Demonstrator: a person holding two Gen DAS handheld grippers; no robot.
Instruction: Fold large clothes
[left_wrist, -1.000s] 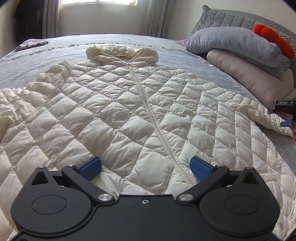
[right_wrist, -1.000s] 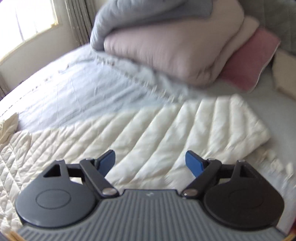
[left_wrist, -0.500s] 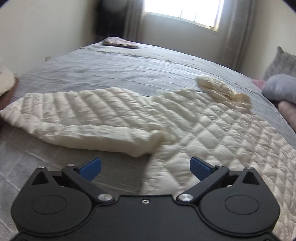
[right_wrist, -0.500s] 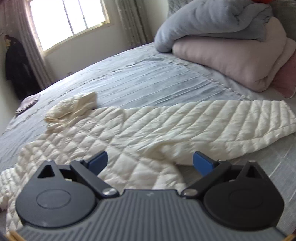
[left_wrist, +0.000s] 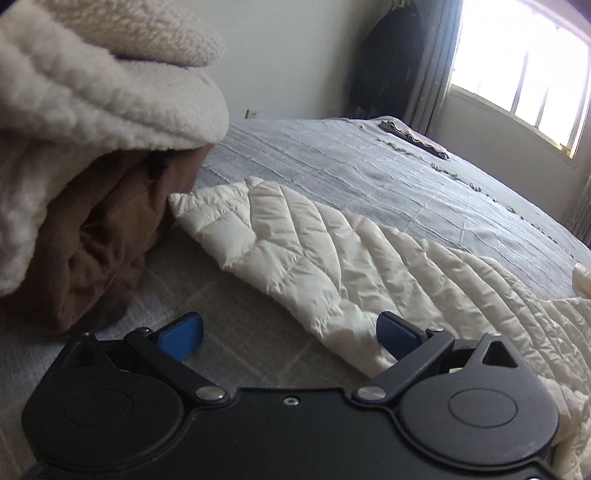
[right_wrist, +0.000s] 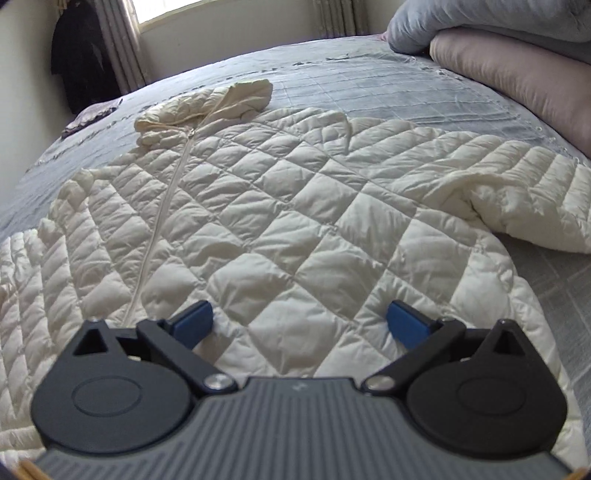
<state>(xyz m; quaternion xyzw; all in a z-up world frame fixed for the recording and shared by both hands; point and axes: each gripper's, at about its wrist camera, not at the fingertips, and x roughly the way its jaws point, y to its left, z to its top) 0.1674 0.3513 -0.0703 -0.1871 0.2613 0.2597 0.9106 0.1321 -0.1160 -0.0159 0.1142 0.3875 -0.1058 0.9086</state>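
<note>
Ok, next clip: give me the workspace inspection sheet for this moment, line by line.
Surface: bed with a grey-blue bedspread, lightly creased.
Job's things: cream quilted jacket spread flat, zipped, front up, hood bunched at the far end; one sleeve stretched out to the side, its cuff beside a pile.
Clutter: fleecy cream and brown pile; stacked grey and pink bedding; small dark item near the far edge.
Grippers: left gripper low over the sleeve's near edge, jaws closing, pads not pressing; right gripper over the jacket body, jaws opening, nothing gripped.
Cables: nothing seen.
Surroundings: bright window, curtains, dark garment hanging.
</note>
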